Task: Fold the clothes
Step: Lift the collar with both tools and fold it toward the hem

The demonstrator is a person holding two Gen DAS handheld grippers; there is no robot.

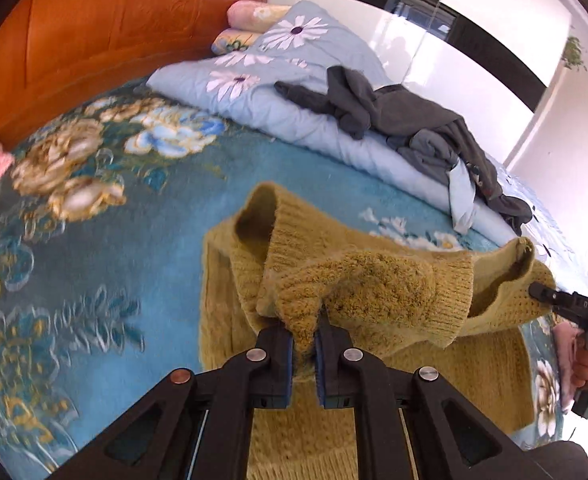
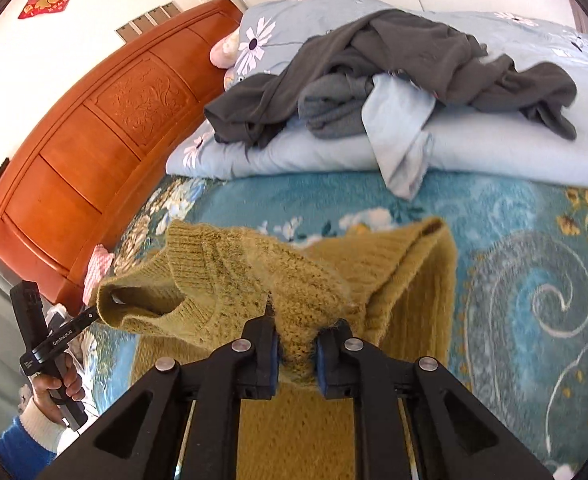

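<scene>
Two black two-finger grippers are in view, the left gripper point(image 1: 304, 332) and the right gripper point(image 2: 297, 334), and between them hangs one mustard-yellow knitted sweater point(image 1: 373, 280). Beyond the grippers lie one folded pale-blue daisy-print quilt point(image 2: 493, 148) and one heap of dark grey garments point(image 2: 413, 60) (how many pieces it holds cannot be told). Two floral pillows point(image 1: 250, 20) sit stacked at one carved orange wooden headboard point(image 2: 106, 128).

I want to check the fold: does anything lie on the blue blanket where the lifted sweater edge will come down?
Nothing visible does. Both grippers, left and right, pinch the mustard sweater; its lower part lies bare. The grey clothes sit apart on the folded quilt.
</scene>
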